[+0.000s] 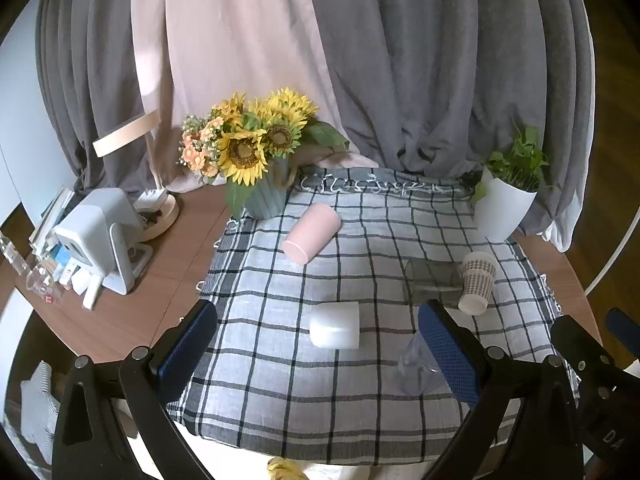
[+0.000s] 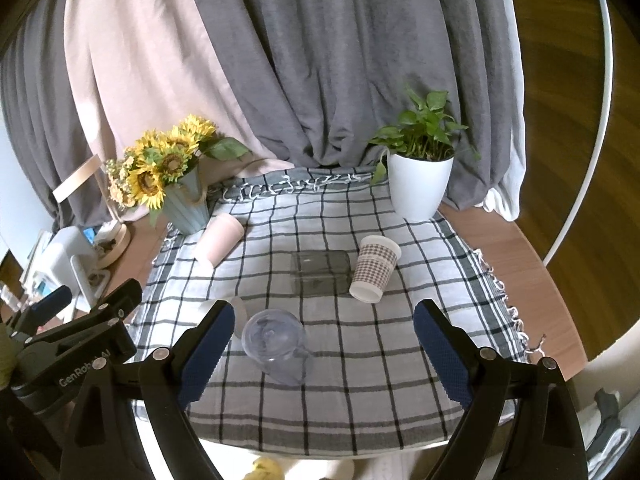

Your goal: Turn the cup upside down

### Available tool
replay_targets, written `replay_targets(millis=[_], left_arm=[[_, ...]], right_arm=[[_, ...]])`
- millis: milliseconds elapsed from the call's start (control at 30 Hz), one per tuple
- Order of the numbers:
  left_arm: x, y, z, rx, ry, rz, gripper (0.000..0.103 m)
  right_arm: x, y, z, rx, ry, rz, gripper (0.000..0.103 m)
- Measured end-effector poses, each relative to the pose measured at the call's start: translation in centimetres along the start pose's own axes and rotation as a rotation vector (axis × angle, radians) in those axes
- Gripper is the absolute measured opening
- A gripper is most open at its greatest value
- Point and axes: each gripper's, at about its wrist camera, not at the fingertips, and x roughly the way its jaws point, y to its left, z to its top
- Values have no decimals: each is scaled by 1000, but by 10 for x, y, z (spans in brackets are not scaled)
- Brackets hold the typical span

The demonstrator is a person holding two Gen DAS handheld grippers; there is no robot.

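Note:
Several cups lie on their sides on the checked cloth (image 1: pixel 280 380). A white cup (image 1: pixel 335 325) lies between my left gripper's (image 1: pixel 316 354) open fingers, farther ahead. A pink cup (image 1: pixel 312 233) lies near the flower vase. A clear plastic cup (image 2: pixel 278 346) lies just ahead of my open right gripper (image 2: pixel 324 350), near its left finger; it also shows in the left wrist view (image 1: pixel 416 372). A smoky square glass (image 2: pixel 320 272) and a checked paper cup (image 2: pixel 374 268) lie farther back. Both grippers are empty and hover above the cloth's near edge.
A sunflower vase (image 1: pixel 264 196) stands at the cloth's back left, a white plant pot (image 2: pixel 418 184) at the back right. A white device (image 1: pixel 100 236) and a lamp base (image 1: pixel 160 212) sit on the wooden table (image 1: pixel 132 304) at left. Curtains hang behind.

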Motion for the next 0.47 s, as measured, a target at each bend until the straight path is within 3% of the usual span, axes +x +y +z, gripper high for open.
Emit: replay_targets(millis=[467], left_arm=[[1, -1, 1, 6, 4, 1, 102]], right_arm=[[1, 1, -1, -2, 7, 4, 91]])
